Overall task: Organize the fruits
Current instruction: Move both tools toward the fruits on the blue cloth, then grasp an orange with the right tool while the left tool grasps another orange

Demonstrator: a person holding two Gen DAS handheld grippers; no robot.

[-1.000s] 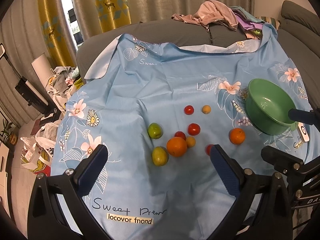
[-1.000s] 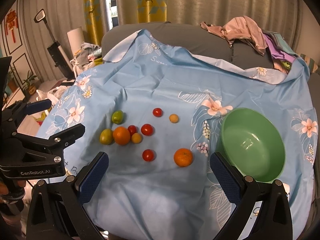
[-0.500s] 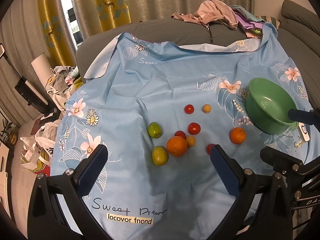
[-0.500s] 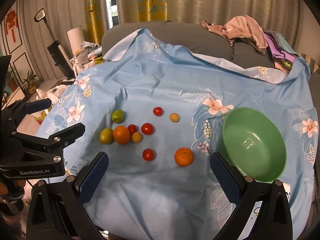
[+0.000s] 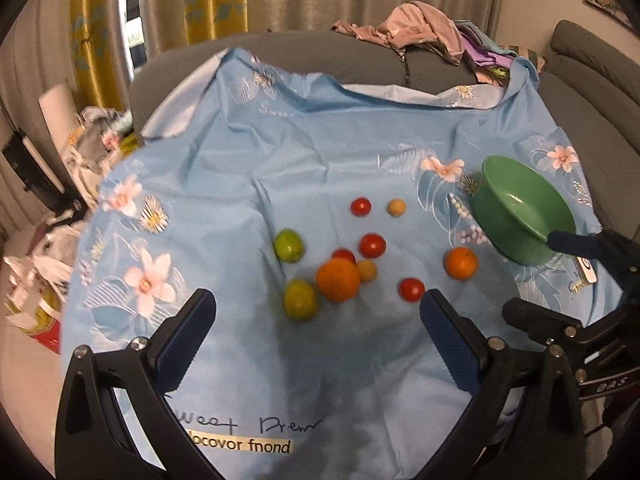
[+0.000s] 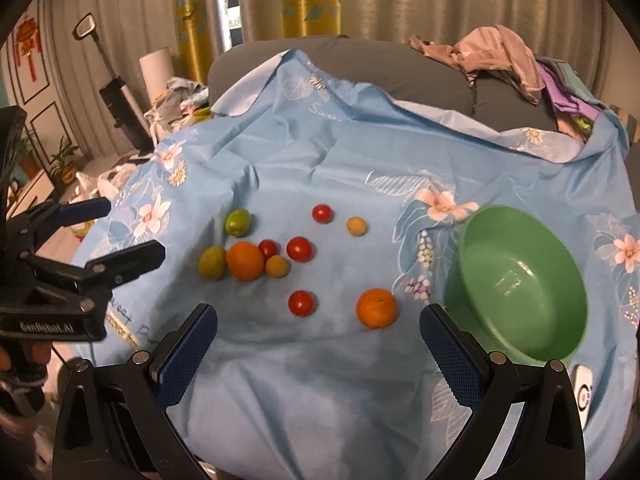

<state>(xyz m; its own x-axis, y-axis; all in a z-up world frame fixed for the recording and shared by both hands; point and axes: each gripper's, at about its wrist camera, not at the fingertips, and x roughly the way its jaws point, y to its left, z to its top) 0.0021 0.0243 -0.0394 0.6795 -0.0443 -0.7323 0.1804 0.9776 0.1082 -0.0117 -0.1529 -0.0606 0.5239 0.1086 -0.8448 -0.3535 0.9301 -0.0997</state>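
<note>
Fruits lie scattered on the blue flowered cloth, and we take the green bowl as our landmark. Nothing is in the bowl, so we judge that we are at the very start: the approach before the first pick.

Nearest the bowl's left side sits a small orange, with a red tomato a little further left. Further from the bowl is a tight cluster: a large orange touching, or nearly touching, a yellow-green fruit on its far side from the bowl, a small yellow fruit on its bowl side, and a red tomato just behind. Another red tomato stands just beside the cluster, toward the bowl. A green fruit lies apart behind it. Behind these, a red tomato and a small yellowish fruit sit side by side.

Our right gripper hovers above the cloth with its fingers spread wide, holding nothing; the small orange and the near tomato lie just ahead of the gap. Our left gripper is likewise wide open and empty, looking onto the cluster.

For the next move we expect to lower the right gripper over the small orange, since it is the closest fruit to the bowl and stands clear of the others. The fruits are round and may roll on the wrinkled cloth, so the jaws should come down squarely on either side before closing.
</note>
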